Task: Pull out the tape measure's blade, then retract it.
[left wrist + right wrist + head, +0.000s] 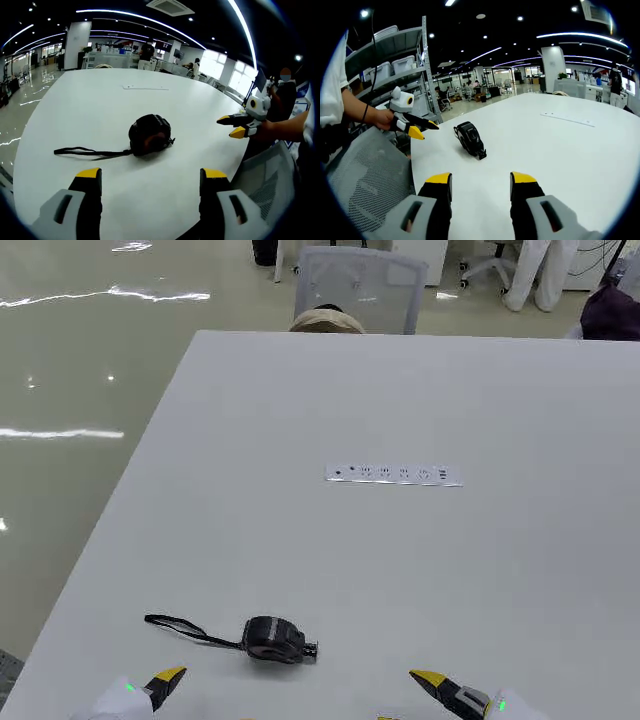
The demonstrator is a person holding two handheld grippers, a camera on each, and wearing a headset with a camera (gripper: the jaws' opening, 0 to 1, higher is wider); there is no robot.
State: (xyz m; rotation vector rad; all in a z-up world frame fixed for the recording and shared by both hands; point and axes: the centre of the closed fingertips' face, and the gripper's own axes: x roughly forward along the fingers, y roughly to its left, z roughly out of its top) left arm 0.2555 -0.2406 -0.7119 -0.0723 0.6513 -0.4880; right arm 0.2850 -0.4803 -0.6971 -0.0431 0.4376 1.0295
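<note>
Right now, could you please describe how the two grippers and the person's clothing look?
The left gripper and right gripper match: black jaws with yellow tips on pale grey bodies, each with a green light in the head view. The person wears a white short sleeve and a dark wristband.

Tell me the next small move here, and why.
Probably bring the left gripper forward and close it on the tape measure case. Both grippers are open and apart from it, and it lies free on the table. Its blade tip points toward the right gripper, which could then pull.
</note>
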